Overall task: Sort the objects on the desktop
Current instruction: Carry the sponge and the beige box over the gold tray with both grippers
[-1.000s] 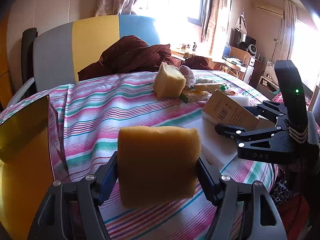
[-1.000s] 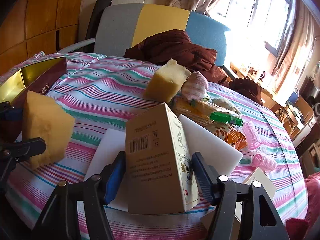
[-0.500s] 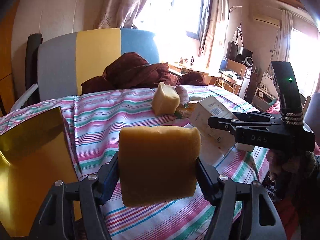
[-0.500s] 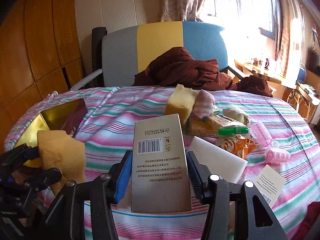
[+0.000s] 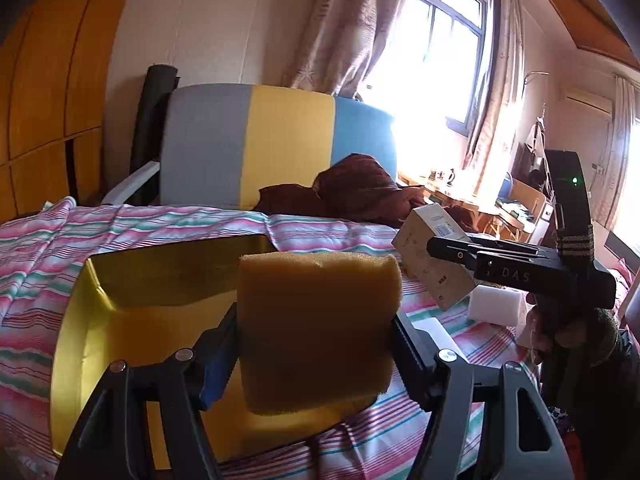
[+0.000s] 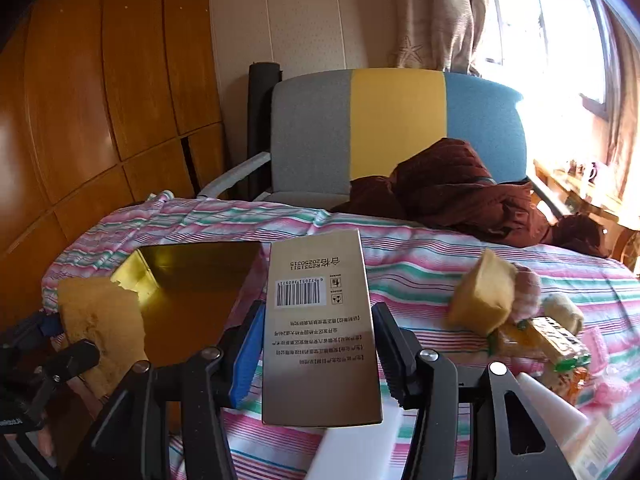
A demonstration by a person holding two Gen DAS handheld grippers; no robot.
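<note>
My left gripper [image 5: 316, 332] is shut on a yellow sponge [image 5: 316, 328], held in the air over the near right part of an open gold-lined box [image 5: 132, 300]. My right gripper [image 6: 318, 344] is shut on a beige carton with a barcode [image 6: 320, 332], raised just right of the gold box [image 6: 192, 280]. In the left wrist view the right gripper [image 5: 440, 250] and its carton [image 5: 432, 264] hang at the right, above the striped cloth. In the right wrist view the sponge [image 6: 100, 320] shows at the left edge.
On the striped tablecloth [image 6: 420, 264] lie a second yellow sponge [image 6: 484, 292], snack packets [image 6: 548, 340], pink curlers [image 6: 608, 388] and white foam blocks [image 5: 496, 304]. A chair [image 6: 396, 128] with a dark red garment [image 6: 452, 188] stands behind the table.
Both grippers have swung left with their loads. The gold box now lies under the sponge, and the carton has come up beside the box.
</note>
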